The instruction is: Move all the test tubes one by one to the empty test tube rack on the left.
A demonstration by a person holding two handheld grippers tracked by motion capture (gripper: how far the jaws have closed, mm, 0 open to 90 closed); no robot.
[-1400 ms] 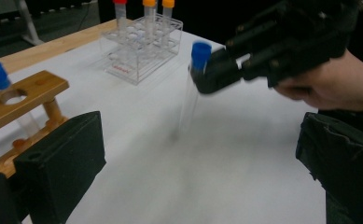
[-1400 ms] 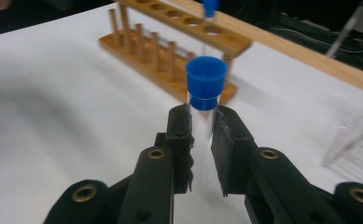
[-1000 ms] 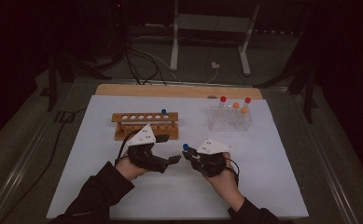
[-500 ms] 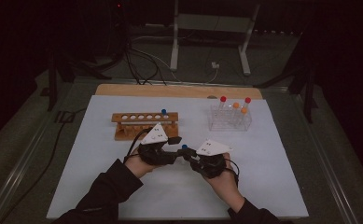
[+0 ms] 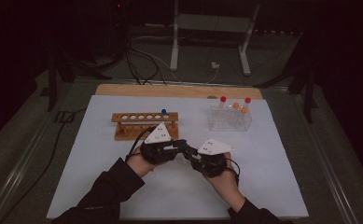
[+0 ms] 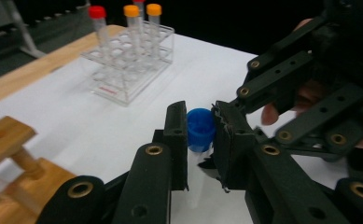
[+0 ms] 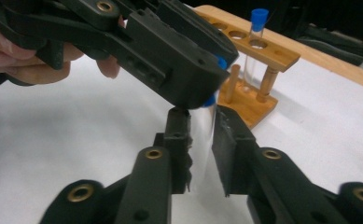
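Note:
A clear test tube (image 7: 202,140) with a blue cap (image 6: 199,130) hangs between the two grippers over the middle of the white mat (image 5: 282,154). My left gripper (image 6: 200,119) has just closed its jaws on the blue cap and is shut on it. My right gripper (image 7: 201,119) grips the clear body lower down; its jaws have just eased a little, with the tube still pressed between the pads. In the high view the left gripper (image 5: 181,144) and right gripper (image 5: 188,152) meet tip to tip, hiding the tube.
A wooden rack (image 5: 144,123) with one blue-capped tube (image 5: 164,113) stands just behind the hands. A clear plastic rack (image 5: 230,119) holds several tubes with red and orange caps at the back right. A wooden board (image 5: 179,90) edges the mat's far side.
The left gripper moved right to the tube held by the right gripper and closed its jaws on the blue cap. The right hand stayed in place.

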